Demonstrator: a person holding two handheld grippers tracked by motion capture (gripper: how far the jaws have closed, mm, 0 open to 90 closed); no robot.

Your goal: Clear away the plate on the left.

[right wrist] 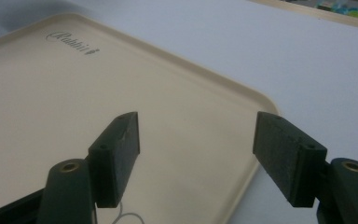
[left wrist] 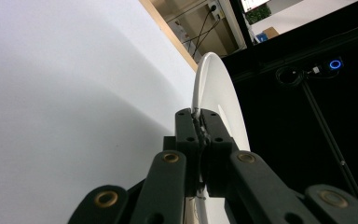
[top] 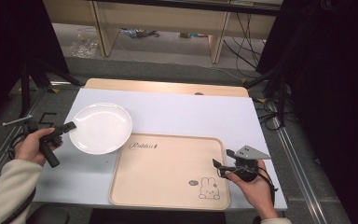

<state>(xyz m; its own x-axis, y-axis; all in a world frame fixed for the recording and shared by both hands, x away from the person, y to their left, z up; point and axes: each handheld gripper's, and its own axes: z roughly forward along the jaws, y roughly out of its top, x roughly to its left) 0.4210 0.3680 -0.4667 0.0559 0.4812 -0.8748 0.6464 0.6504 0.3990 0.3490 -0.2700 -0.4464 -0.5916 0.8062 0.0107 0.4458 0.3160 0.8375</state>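
A white round plate rests partly on the table and over the top left corner of a beige tray. My left gripper is shut on the plate's left rim. In the left gripper view the jaws pinch the plate's thin edge, with my left gripper turned on its side. My right gripper is open by the tray's right edge, nothing between its fingers. In the right gripper view my right gripper hovers over the tray's corner.
The tray carries the word "Rabbit" and a rabbit drawing. A white sheet covers the wooden table. Metal rails run along both sides, with dark curtains and cables beyond.
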